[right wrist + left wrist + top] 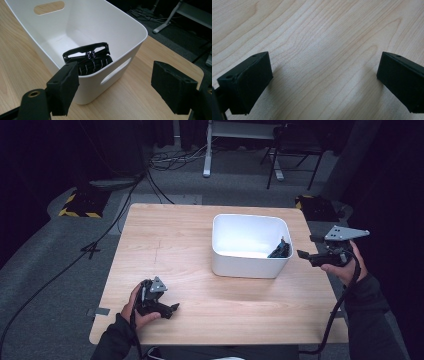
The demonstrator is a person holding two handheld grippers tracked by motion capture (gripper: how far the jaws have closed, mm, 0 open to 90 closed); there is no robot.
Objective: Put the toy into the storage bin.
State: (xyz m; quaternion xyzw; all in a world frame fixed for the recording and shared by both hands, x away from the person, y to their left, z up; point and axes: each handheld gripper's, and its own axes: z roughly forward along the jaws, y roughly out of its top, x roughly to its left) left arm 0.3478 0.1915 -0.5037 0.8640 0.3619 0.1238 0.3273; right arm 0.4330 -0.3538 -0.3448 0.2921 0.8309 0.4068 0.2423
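Inside the white bin point(82, 30), against its near right wall, lying tilted: a black slotted plastic piece point(87, 58), long axis along that wall. Hovering just outside, the right gripper point(115, 87), jaws spread and holding nothing, nearer by far; resting on the worktop point(175, 245), the left gripper point(172, 309), jaws likewise spread. No readable writing.

light wood table point(200, 245), white bin point(250, 262) standing right of centre
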